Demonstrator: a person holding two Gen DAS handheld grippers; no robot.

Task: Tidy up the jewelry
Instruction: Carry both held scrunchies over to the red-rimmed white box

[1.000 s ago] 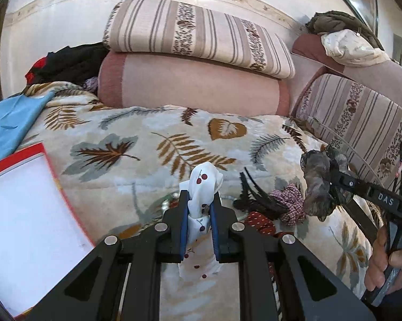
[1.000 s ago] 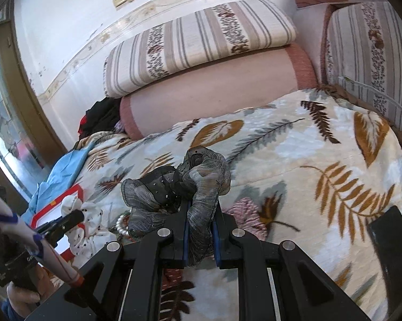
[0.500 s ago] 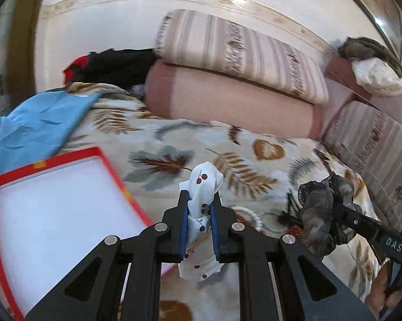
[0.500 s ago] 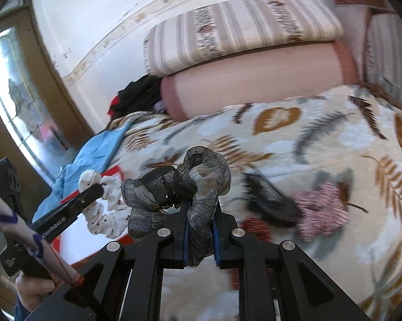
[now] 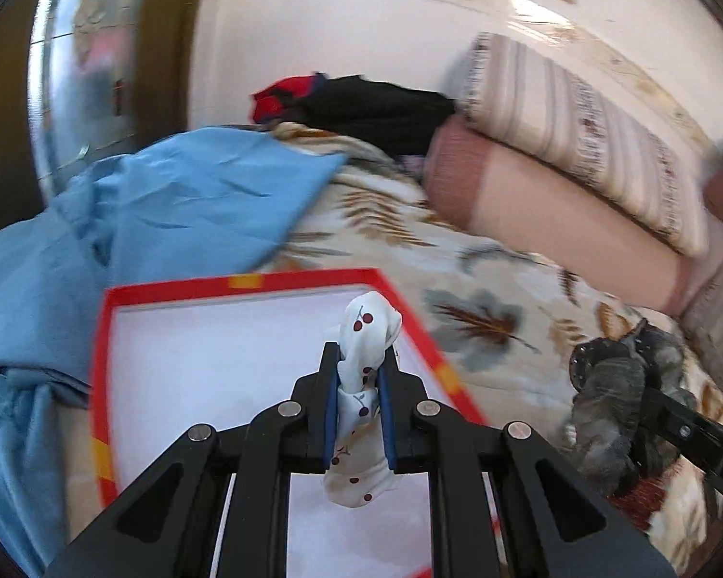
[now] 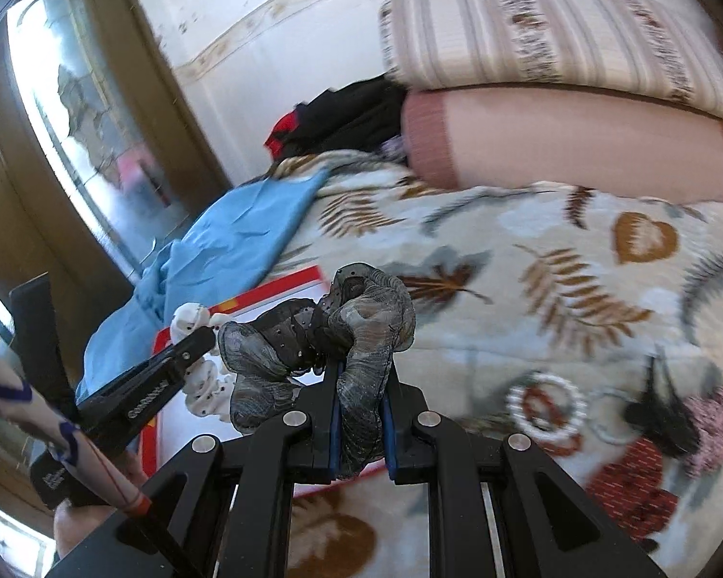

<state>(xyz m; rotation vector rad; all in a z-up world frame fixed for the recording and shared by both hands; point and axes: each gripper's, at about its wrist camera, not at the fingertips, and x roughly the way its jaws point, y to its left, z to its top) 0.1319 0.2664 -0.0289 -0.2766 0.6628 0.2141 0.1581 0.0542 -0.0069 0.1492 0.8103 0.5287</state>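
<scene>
My left gripper (image 5: 359, 361) is shut on a white scrunchie with red cherries (image 5: 363, 337) and holds it over the red-rimmed white tray (image 5: 207, 356). My right gripper (image 6: 360, 371) is shut on a grey gauzy scrunchie (image 6: 347, 327), held above the bedspread just right of the tray (image 6: 269, 291). The grey scrunchie also shows in the left wrist view (image 5: 611, 385), and the white one in the right wrist view (image 6: 192, 322). A pearl bracelet (image 6: 544, 402), a black hair tie (image 6: 660, 414), a pink scrunchie (image 6: 713, 419) and a red scrunchie (image 6: 636, 481) lie on the bedspread to the right.
A blue cloth (image 5: 144, 221) lies left of the tray. A pink bolster (image 5: 544, 212) and striped cushion (image 5: 583, 125) line the back wall, with dark clothes (image 5: 371, 106) beside them. A door (image 6: 72, 144) stands at the left.
Both grippers have swung left with their scrunchies. The left one went from above the leaf-print bedspread to above the white tray. The right one has followed toward the tray's edge.
</scene>
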